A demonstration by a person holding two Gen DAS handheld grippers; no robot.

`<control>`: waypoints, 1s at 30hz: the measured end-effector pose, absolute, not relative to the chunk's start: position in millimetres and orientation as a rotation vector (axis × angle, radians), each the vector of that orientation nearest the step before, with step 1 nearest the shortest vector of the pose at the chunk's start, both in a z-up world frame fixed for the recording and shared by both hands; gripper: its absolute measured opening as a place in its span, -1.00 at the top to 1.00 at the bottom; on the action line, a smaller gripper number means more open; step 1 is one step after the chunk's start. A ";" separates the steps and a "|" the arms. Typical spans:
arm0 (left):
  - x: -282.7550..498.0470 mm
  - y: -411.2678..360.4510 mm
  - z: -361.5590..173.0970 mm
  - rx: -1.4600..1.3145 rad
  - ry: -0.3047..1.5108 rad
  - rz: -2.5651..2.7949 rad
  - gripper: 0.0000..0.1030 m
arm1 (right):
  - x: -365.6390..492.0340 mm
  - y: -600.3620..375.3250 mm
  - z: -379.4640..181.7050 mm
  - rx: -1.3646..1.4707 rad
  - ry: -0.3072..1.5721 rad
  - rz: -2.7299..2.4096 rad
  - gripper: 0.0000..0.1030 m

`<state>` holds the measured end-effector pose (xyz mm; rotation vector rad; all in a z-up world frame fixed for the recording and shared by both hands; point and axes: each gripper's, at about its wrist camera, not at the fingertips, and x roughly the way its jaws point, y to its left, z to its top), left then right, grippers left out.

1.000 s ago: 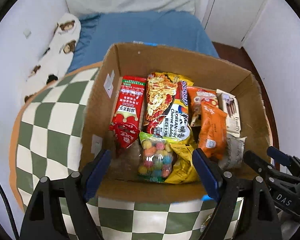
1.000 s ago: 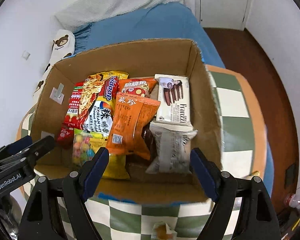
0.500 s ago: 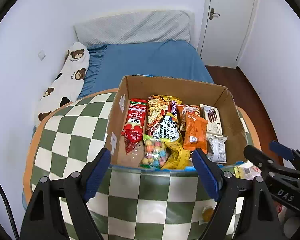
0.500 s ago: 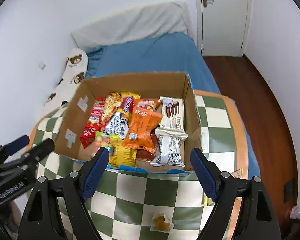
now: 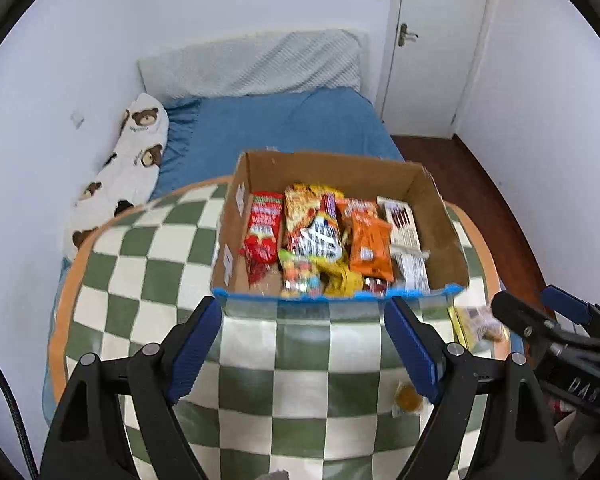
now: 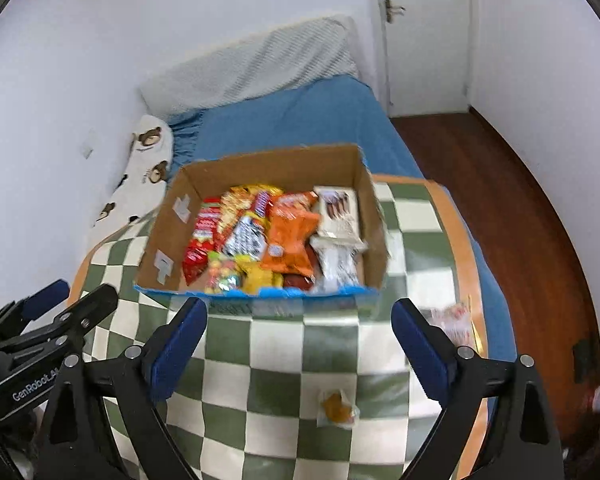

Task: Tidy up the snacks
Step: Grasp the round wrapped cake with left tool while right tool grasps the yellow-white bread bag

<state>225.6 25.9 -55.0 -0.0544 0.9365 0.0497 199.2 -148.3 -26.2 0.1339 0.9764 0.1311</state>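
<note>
A cardboard box [image 5: 440, 216] [image 6: 172, 216] full of snack packets stands on the green-and-white checkered table [image 5: 148, 272] [image 6: 276, 344]. Inside lie a red packet [image 5: 262, 232], an orange packet [image 5: 368, 240] [image 6: 290, 240] and several others. A small wrapped orange sweet [image 6: 337, 407] [image 5: 407, 398] lies on the cloth in front of the box. A flat packet [image 5: 478, 322] [image 6: 452, 318] lies near the table's right edge. My left gripper [image 5: 302, 344] is open and empty, short of the box. My right gripper [image 6: 300, 344] is empty, its jaws opening wider, with the sweet just below it.
A bed with a blue sheet [image 5: 284, 124] and a bear-print pillow [image 5: 132, 160] lies behind the table. A white door [image 5: 432, 40] and dark wood floor [image 6: 520, 208] are at the right. White walls close in on the left.
Both grippers have pulled back and up from over the box, so the whole box, the table front and the sweet now show. The right gripper's jaws stand wider.
</note>
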 end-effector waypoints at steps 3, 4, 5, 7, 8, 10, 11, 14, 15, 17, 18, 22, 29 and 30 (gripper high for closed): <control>222.4 19.7 -76.8 -0.063 0.997 0.022 -0.62 | 191.5 -166.0 -40.0 0.174 1.021 0.090 -0.86; 222.8 14.8 -87.9 -0.068 1.029 0.007 -0.62 | 189.9 -172.8 -45.9 0.185 1.037 0.078 -0.86; 223.8 8.8 -98.2 -0.074 1.059 -0.009 -0.62 | 189.4 -181.0 -53.0 0.199 1.057 0.067 -0.86; 227.9 -4.5 -119.4 -0.083 1.127 -0.042 -0.62 | 190.9 -198.3 -67.2 0.224 1.094 0.041 -0.86; 230.9 -16.0 -136.2 -0.081 1.170 -0.063 -0.62 | 193.3 -208.0 -75.1 0.233 1.110 0.030 -0.86; 235.1 -34.1 -162.1 -0.072 1.235 -0.081 -0.62 | 200.1 -227.0 -91.2 0.249 1.141 0.005 -0.86; 238.9 -46.1 -181.4 -0.077 1.285 -0.099 -0.62 | 205.4 -237.9 -101.1 0.258 1.159 -0.006 -0.86; 247.4 -68.7 -223.5 -0.102 1.385 -0.094 -0.62 | 225.1 -266.1 -131.0 0.270 1.216 -0.025 -0.86; 251.4 -74.1 -234.9 -0.113 1.413 -0.084 -0.61 | 233.8 -275.4 -143.8 0.275 1.243 -0.028 -0.86; 257.2 -82.5 -255.5 -0.148 1.462 -0.061 -0.61 | 248.7 -293.4 -166.9 0.308 1.297 -0.030 -0.86; 259.5 -85.7 -263.8 -0.162 1.482 -0.050 -0.61 | 255.1 -305.1 -178.9 0.359 1.329 -0.036 -0.86; 264.5 -94.6 -288.4 -0.196 1.540 -0.012 -0.61 | 274.2 -358.7 -235.1 0.712 1.436 -0.077 -0.86; 267.1 -101.9 -304.1 -0.231 1.578 0.039 -0.61 | 297.2 -380.9 -289.8 0.948 1.483 -0.153 -0.52; 266.7 -103.6 -305.1 -0.228 1.582 0.041 -0.61 | 303.3 -374.8 -291.8 0.887 1.501 -0.137 -0.36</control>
